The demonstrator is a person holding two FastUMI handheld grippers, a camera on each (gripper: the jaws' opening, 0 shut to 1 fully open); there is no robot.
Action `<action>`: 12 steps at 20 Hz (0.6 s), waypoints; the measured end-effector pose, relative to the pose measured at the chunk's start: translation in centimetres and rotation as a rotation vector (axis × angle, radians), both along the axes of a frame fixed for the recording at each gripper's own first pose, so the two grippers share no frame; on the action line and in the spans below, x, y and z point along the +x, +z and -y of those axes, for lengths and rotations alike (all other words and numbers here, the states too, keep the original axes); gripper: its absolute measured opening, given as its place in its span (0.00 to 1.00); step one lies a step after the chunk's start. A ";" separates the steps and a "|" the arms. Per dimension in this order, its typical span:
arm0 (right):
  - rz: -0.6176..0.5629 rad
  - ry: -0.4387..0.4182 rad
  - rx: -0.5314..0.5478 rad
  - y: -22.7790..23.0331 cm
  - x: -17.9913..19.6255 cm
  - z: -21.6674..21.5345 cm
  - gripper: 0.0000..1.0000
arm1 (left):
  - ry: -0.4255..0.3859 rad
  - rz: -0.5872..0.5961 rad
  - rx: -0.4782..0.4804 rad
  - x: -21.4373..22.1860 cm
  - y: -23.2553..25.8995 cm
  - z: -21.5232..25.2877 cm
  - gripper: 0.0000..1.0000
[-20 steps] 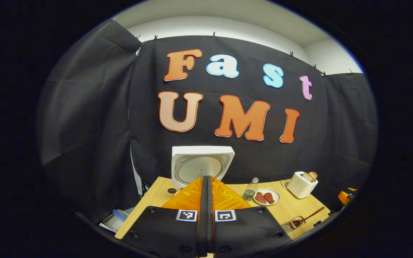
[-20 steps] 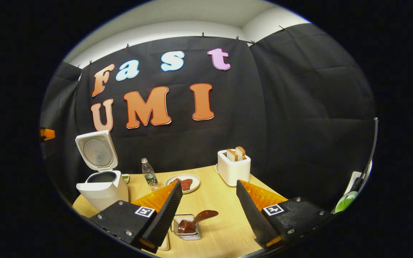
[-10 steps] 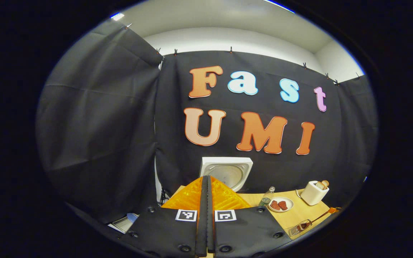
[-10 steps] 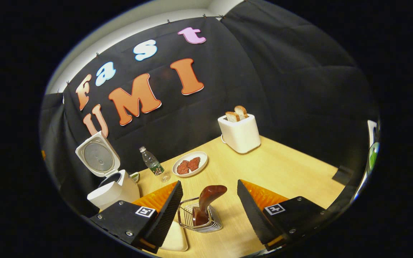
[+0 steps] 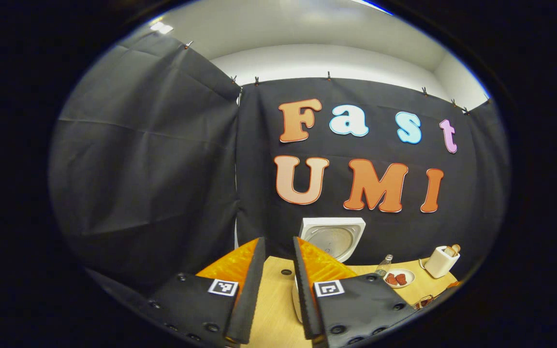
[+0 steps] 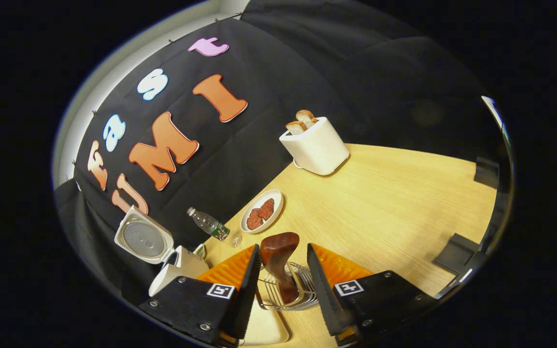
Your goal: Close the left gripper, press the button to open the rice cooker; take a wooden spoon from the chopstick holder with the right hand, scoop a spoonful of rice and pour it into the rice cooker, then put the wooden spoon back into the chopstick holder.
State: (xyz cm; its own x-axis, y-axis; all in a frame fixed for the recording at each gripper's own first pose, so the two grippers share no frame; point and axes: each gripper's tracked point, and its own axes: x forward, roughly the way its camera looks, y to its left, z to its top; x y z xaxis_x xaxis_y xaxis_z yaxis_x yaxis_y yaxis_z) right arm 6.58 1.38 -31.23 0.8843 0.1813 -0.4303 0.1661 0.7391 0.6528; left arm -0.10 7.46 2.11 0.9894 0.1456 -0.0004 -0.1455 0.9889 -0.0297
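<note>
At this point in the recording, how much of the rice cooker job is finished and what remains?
Done: the rice cooker stands with its lid up. In hand: the right tongs straddle the wooden spoon handle in the wire chopstick holder, jaws open, not yet gripping. The left tongs hang slightly open above the table. Left: lift the spoon, scoop rice, pour it in, return the spoon.
</note>
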 end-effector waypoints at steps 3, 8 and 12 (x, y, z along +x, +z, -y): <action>0.004 -0.006 0.055 0.5 0.7 -0.3 0.48 | 0.014 -0.007 -0.016 0.0 -0.5 -0.2 0.50; -0.049 -0.010 0.069 0.3 1.8 -0.6 0.24 | 0.021 -0.011 -0.071 0.0 -1.4 -0.5 1.00; -0.058 0.000 0.037 0.8 2.1 -1.4 0.20 | 0.022 -0.014 -0.076 0.0 -1.5 -0.3 1.00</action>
State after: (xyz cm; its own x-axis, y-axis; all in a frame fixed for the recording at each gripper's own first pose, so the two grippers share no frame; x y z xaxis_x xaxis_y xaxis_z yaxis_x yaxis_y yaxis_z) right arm 8.67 2.79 -30.40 0.8583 0.1982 -0.4734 0.2040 0.7147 0.6690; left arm -0.10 7.75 0.63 0.9858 0.1661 -0.0258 -0.1679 0.9805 -0.1025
